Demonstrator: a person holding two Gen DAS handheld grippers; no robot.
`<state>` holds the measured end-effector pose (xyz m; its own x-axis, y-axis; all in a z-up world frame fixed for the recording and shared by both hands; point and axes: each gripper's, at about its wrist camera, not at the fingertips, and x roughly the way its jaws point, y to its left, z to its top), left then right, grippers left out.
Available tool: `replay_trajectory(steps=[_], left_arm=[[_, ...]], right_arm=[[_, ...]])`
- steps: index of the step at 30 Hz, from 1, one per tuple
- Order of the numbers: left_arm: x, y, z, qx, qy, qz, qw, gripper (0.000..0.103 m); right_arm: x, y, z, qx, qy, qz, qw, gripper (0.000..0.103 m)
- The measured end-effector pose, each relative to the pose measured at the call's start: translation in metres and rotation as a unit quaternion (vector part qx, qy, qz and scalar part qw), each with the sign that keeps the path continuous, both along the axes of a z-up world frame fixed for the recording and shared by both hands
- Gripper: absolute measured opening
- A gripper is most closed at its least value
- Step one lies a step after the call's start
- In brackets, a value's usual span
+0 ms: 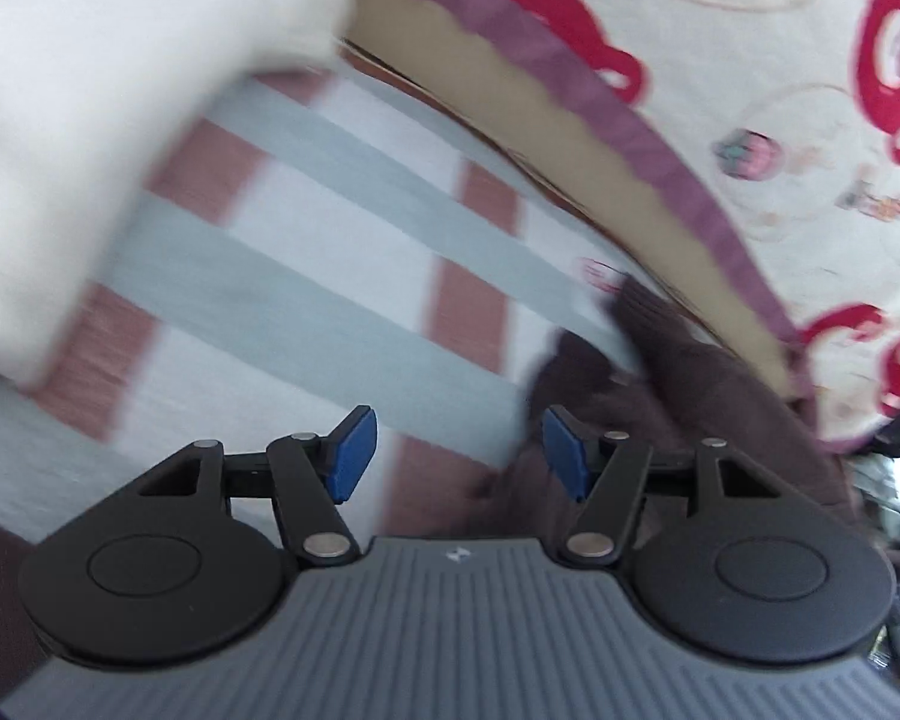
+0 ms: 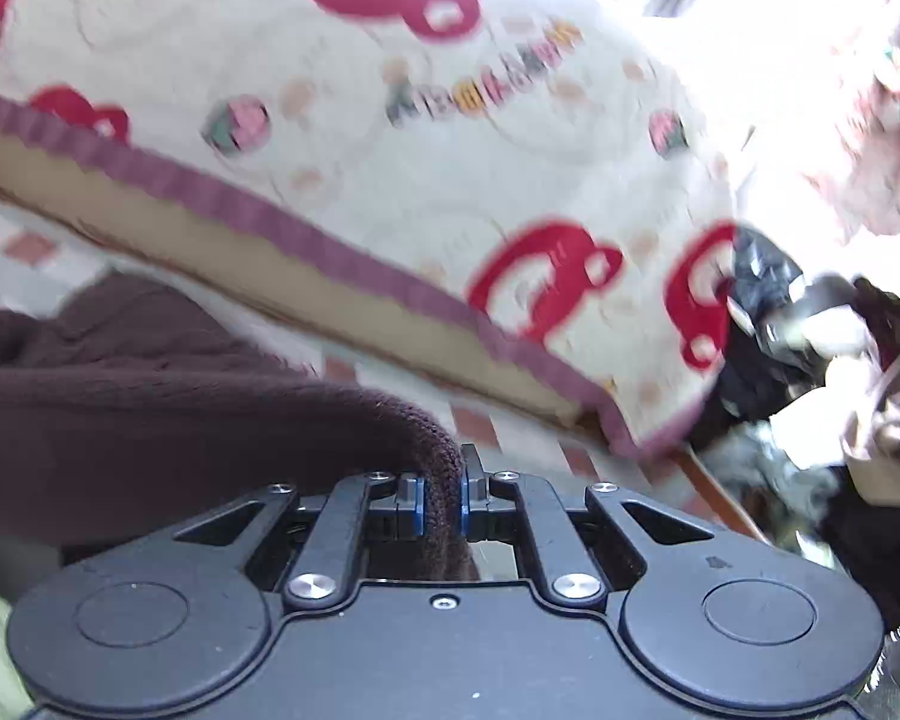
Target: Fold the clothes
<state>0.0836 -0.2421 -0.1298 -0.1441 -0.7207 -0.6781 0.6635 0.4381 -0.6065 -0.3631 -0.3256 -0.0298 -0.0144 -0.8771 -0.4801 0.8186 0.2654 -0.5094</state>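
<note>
Pinching brown knit garment edge, right tool, left tool wide beside it

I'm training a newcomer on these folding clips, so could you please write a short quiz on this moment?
1. True or false: the left gripper holds the brown knit.
2. What is the right gripper shut on? A) the white cloth B) the brown knit C) nothing
3. Fill in: the checked sheet has grey and ___ bands.

Key: 1 false, its jaws stand apart and empty; 2 B; 3 red.
</note>
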Motion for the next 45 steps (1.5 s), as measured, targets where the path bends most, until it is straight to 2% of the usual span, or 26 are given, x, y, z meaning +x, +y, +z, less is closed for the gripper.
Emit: replay_trajectory(steps=[3,6,9,13,16,18,19,20,21,22,23,25,26,27,28,30,31,34,36,37,39,41,42,43,44,45], left_arm=[[-0.022,-0.014,-0.005,0.002,0.007,-0.054,0.9985,0.063],[-0.042,-0.026,-0.018,0.027,0.011,-0.089,0.9956,0.063],[-0.049,-0.031,-0.03,0.036,0.061,-0.092,0.9932,0.065],[-0.046,-0.027,-0.037,0.013,0.126,-0.09,0.9878,0.073],[-0.05,-0.036,-0.043,0.025,0.107,-0.089,0.9899,0.076],[-0.053,-0.045,-0.05,0.039,0.096,-0.086,0.9909,0.084],[-0.056,-0.052,-0.055,0.05,0.091,-0.085,0.9909,0.082],[-0.061,-0.056,-0.057,0.052,0.072,-0.09,0.992,0.066],[-0.065,-0.061,-0.059,0.054,0.051,-0.094,0.9928,0.025],[-0.072,-0.064,-0.054,0.057,0.007,-0.112,0.992,0.014],[-0.079,-0.062,-0.043,0.05,-0.046,-0.115,0.991,0.014],[-0.074,-0.045,-0.008,-0.017,-0.076,-0.081,0.9937,0.013],[-0.058,-0.027,0.014,-0.067,-0.046,-0.037,0.996,0.012],[-0.043,-0.009,0.036,-0.118,-0.014,0.008,0.9929,0.012],[-0.033,0.009,0.06,-0.154,-0.021,0.04,0.987,0.012],[-0.032,0.057,0.101,-0.221,-0.078,0.094,0.9677,0.012],[-0.031,0.081,0.122,-0.253,-0.107,0.12,0.954,0.012],[-0.033,0.114,0.122,-0.226,-0.097,0.145,0.9584,0.013],[-0.041,0.118,0.103,-0.154,-0.148,0.145,0.9661,0.013],[-0.044,0.117,0.09,-0.107,-0.183,0.143,0.9666,0.013],[-0.044,0.12,0.062,-0.061,-0.194,0.141,0.9689,0.013],[-0.04,0.127,0.044,-0.053,-0.152,0.149,0.9757,0.013],[-0.041,0.127,0.04,-0.049,-0.146,0.153,0.9761,0.013],[-0.042,0.127,0.037,-0.044,-0.152,0.153,0.9755,0.013],[-0.043,0.124,0.036,-0.038,-0.157,0.148,0.9757,0.013],[-0.044,0.12,0.036,-0.031,-0.162,0.143,0.9759,0.013]], right_arm=[[-0.013,0.006,-0.019,0.035,-0.01,-0.02,0.999,0.011],[-0.019,0.009,-0.036,0.05,-0.006,-0.028,0.998,0.011],[-0.024,0.007,-0.04,0.06,-0.019,-0.03,0.998,0.013],[-0.035,0.005,-0.048,0.077,-0.055,-0.019,0.995,0.013],[-0.043,0.005,-0.052,0.106,-0.111,0.01,0.988,0.014],[-0.05,0.005,-0.054,0.125,-0.153,0.027,0.98,0.019],[-0.051,0.006,-0.056,0.126,-0.161,0.028,0.979,0.022],[-0.052,0.007,-0.058,0.127,-0.169,0.029,0.977,0.023],[-0.053,0.008,-0.06,0.129,-0.176,0.029,0.975,0.026],[-0.054,0.009,-0.061,0.13,-0.184,0.03,0.974,0.031],[-0.056,0.01,-0.063,0.132,-0.19,0.03,0.972,0.036],[-0.062,0.011,-0.068,0.136,-0.197,0.028,0.971,0.045],[-0.065,0.013,-0.07,0.136,-0.197,0.025,0.971,0.048],[-0.067,0.015,-0.072,0.133,-0.195,0.024,0.971,0.048],[-0.069,0.018,-0.074,0.131,-0.193,0.025,0.972,0.048],[-0.071,0.022,-0.076,0.133,-0.197,0.04,0.97,0.051],[-0.072,0.024,-0.077,0.135,-0.2,0.049,0.969,0.062],[-0.071,0.029,-0.081,0.147,-0.215,0.076,0.962,0.064],[-0.063,0.034,-0.089,0.153,-0.203,0.085,0.963,0.064],[-0.059,0.036,-0.093,0.156,-0.194,0.094,0.964,0.064],[-0.052,0.041,-0.098,0.161,-0.177,0.115,0.964,0.064],[-0.047,0.047,-0.102,0.158,-0.157,0.129,0.966,0.064],[-0.046,0.048,-0.104,0.152,-0.146,0.127,0.969,0.062],[-0.046,0.048,-0.105,0.145,-0.138,0.116,0.973,0.056],[-0.047,0.045,-0.107,0.15,-0.14,0.107,0.973,0.025],[-0.048,0.04,-0.109,0.16,-0.146,0.1,0.971,0.012]])
